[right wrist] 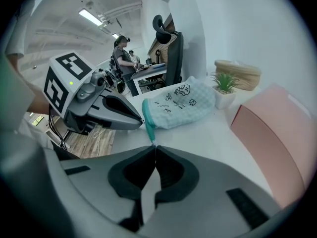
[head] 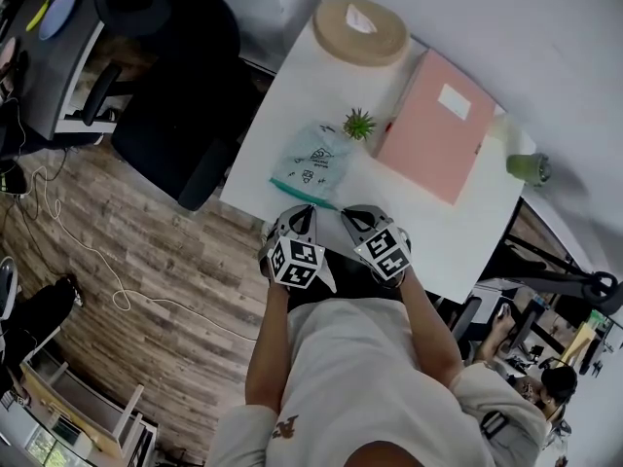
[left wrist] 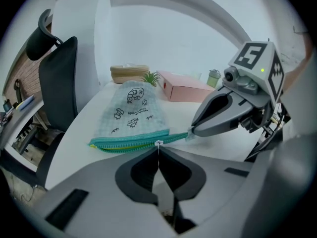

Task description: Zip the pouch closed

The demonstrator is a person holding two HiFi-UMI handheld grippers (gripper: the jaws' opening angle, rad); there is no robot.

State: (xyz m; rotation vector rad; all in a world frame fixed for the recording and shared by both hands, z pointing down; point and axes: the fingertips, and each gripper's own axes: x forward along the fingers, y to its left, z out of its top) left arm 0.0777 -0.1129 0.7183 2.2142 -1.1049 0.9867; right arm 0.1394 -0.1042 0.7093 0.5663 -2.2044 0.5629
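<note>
A pale mint pouch (head: 316,159) with small black drawings lies on the white table (head: 467,241), its teal zipper (left wrist: 130,143) along the near edge. My left gripper (left wrist: 158,146) is shut on the small white zipper pull (left wrist: 158,143). Left of the pull the zipper gapes and shows a yellow-green lining; right of it the teeth are joined. My right gripper (right wrist: 152,146) is shut on the teal end of the zipper (right wrist: 148,129). In the head view both grippers, left (head: 306,212) and right (head: 350,214), sit side by side at the pouch's near edge.
A pink box (head: 433,125) lies right of the pouch, with a small potted plant (head: 358,123) between them. A round beige box (head: 360,29) sits at the far edge, a green cup (head: 528,167) at the right. A black office chair (head: 180,115) stands left of the table.
</note>
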